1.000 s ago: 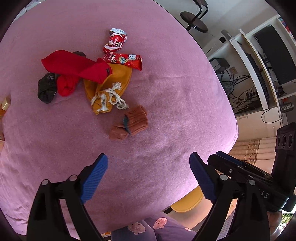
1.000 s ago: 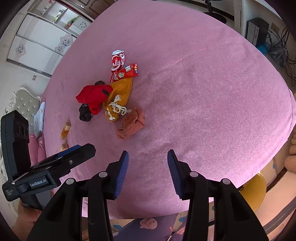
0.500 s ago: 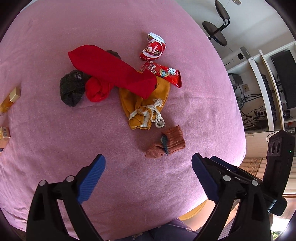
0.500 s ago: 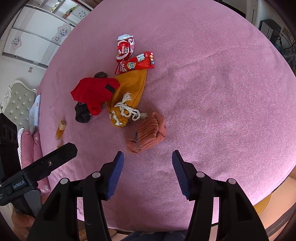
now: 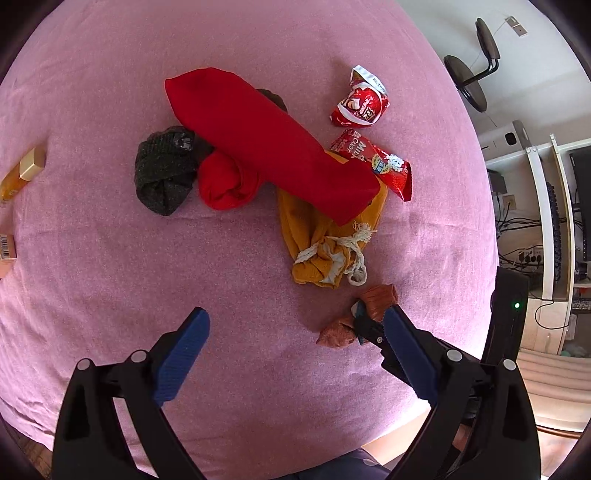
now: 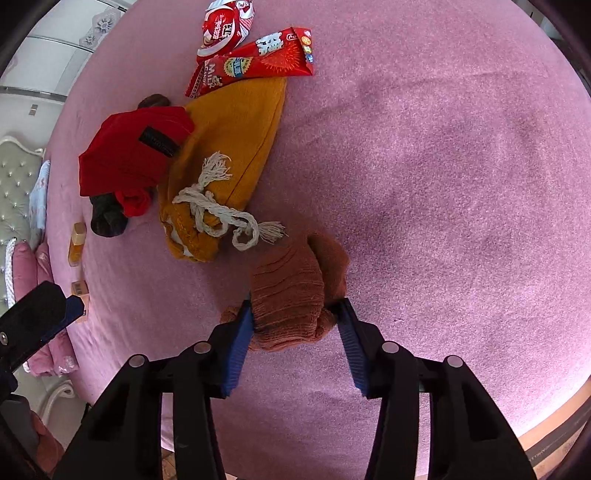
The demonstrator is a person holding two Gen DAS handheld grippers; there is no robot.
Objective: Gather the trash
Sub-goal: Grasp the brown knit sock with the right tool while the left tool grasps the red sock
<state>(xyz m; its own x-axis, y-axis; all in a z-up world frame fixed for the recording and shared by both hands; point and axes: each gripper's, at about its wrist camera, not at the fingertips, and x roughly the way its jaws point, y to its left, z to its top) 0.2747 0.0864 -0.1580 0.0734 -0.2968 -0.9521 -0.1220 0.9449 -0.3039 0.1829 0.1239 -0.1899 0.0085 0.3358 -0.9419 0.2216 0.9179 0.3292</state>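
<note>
A red milk candy wrapper [image 5: 373, 164] [image 6: 255, 61] and a crumpled red and white snack wrapper [image 5: 360, 101] [image 6: 225, 26] lie at the far side of a pile of clothes on the pink bed [image 5: 92, 258]. My right gripper [image 6: 295, 314] is open, its blue fingers on either side of a rust-brown knitted sock [image 6: 291, 295] [image 5: 373, 299]. My left gripper [image 5: 295, 328] is open and empty above the bed, nearer than the pile.
The pile holds a red cloth [image 5: 266, 147], a mustard drawstring bag [image 5: 325, 236], a dark grey sock [image 5: 164, 170] and a red sock [image 5: 225, 181]. A small amber bottle [image 5: 20, 171] and a box [image 5: 5, 254] lie at the left. Shelves and a chair stand beyond the bed.
Both grippers have moved forward toward the pile. The right gripper has come down around the rust-brown sock and its jaws now flank it.
</note>
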